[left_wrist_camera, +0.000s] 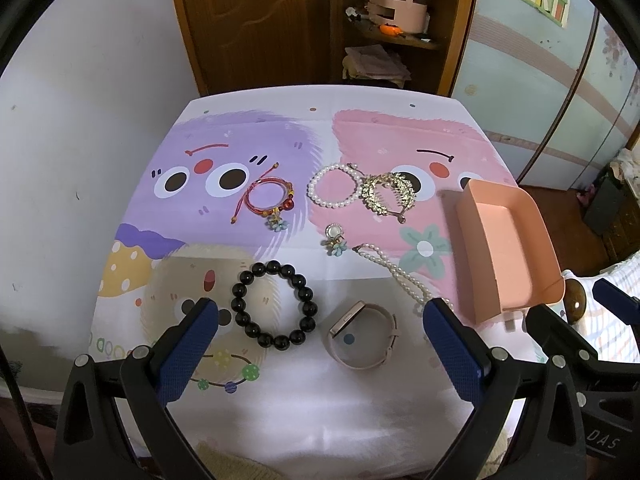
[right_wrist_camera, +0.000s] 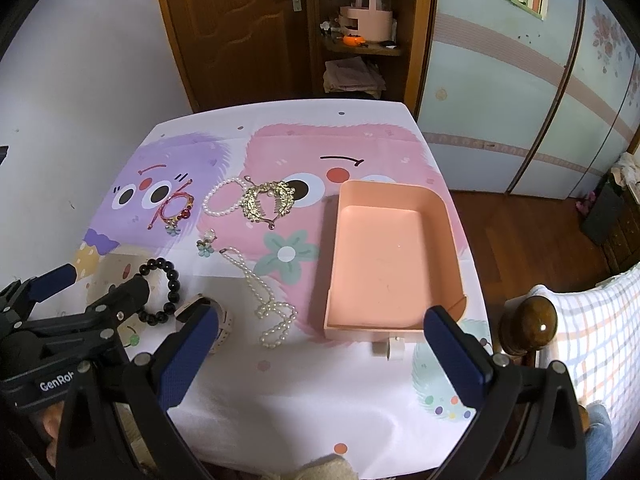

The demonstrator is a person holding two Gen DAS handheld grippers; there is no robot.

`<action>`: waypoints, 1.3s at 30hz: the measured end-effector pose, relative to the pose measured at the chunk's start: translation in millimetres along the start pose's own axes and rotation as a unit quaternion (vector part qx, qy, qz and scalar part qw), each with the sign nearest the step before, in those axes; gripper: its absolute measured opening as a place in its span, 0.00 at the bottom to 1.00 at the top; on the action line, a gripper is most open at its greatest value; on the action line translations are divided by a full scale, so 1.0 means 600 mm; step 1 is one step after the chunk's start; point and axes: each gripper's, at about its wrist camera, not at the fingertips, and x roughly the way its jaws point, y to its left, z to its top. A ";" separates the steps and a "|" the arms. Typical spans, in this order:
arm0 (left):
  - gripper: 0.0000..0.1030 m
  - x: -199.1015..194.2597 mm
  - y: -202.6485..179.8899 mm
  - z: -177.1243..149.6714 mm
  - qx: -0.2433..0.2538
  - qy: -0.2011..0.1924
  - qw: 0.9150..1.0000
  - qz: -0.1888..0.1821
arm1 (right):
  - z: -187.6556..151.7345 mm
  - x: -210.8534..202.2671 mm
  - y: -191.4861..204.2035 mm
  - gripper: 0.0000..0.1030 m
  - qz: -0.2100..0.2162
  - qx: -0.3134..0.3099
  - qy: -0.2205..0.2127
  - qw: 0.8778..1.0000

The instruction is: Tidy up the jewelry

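My left gripper (left_wrist_camera: 320, 312) and my right gripper (right_wrist_camera: 320, 320) both hang above the table (left_wrist_camera: 320, 412) with jaws spread wide, grasping nothing. The black bead bracelet (left_wrist_camera: 275, 305), the pink watch (left_wrist_camera: 362, 335) and the pearl necklace (right_wrist_camera: 266, 300) lie on the cloth, left of the pink tray (right_wrist_camera: 436, 240).

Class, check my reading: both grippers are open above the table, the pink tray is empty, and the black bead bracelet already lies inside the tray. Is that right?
Not quite. The black bead bracelet lies on the tablecloth, outside the empty pink tray, as the left wrist view shows. Left gripper and right gripper are both open.
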 end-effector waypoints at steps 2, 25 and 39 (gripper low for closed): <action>0.98 -0.001 -0.004 0.001 0.002 -0.002 1.000 0.000 | -0.001 -0.006 0.002 1.00 0.001 0.000 -0.003 1.000; 0.98 -0.033 -0.002 0.006 0.010 -0.033 0.999 -0.021 | -0.005 -0.049 0.008 1.00 0.015 -0.002 -0.037 0.999; 0.98 -0.013 0.081 0.021 -0.007 -0.030 0.999 -0.020 | -0.002 -0.051 0.021 1.00 0.020 -0.011 -0.067 0.997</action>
